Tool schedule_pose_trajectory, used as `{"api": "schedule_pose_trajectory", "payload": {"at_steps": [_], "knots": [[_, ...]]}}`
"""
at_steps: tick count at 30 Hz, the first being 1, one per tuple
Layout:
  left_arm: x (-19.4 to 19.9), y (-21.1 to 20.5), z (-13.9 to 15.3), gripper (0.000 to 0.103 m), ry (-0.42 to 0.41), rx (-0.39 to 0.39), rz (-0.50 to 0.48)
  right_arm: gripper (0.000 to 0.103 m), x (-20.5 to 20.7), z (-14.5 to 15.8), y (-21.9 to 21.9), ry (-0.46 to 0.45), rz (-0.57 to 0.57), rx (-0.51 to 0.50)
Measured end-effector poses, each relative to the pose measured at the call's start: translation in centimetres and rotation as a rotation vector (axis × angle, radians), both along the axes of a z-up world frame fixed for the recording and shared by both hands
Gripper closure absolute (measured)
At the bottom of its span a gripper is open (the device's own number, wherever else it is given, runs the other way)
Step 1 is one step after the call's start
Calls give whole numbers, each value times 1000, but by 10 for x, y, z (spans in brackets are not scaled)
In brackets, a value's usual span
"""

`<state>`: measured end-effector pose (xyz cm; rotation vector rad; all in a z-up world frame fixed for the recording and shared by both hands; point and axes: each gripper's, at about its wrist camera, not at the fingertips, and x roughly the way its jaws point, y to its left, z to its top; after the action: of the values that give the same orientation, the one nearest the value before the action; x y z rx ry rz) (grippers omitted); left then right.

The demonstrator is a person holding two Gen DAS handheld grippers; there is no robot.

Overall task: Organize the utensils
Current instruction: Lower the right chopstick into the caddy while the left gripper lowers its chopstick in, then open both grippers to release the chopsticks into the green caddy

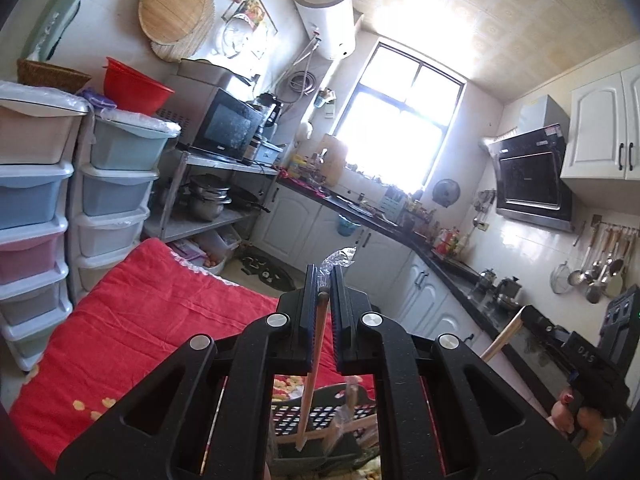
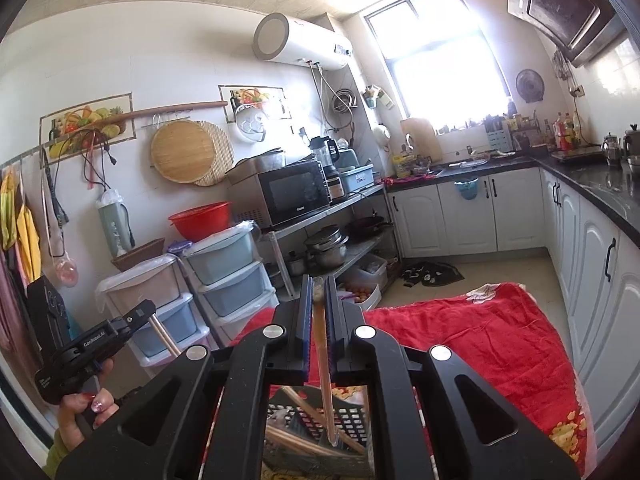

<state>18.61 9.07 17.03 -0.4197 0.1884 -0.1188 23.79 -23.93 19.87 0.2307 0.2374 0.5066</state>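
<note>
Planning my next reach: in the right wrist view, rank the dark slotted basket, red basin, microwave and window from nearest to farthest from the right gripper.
From the right gripper:
1. Dark slotted basket, just below the fingers.
2. Red basin, left, atop the drawers.
3. Microwave, on the rack behind.
4. Window, far wall, upper right.

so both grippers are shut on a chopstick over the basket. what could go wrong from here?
1. The left gripper pinches its wrapped chopstick only near the top end, so the long hanging part may swing or slip.
2. The right gripper's chopstick hangs the same way; its tip could catch in the slotted basket wall.
3. The chopsticks already in the basket lie crosswise, which might block a clean drop.
</note>
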Motion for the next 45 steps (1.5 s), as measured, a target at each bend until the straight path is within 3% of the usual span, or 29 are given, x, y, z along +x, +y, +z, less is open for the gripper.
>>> {"api": "schedule_pose_trajectory", "payload": {"at_steps": [20,41,45], "knots": [[14,-14,-52,99,51,5,-22,97,18,-49,19,55,-31,-71],[13,-17,-65,99,69,-1,-42,95,20,-82,35,157,-4,-91],[12,-14,-65,90,72,-10,-40,94,18,-84,34,169,1,-90]]}}
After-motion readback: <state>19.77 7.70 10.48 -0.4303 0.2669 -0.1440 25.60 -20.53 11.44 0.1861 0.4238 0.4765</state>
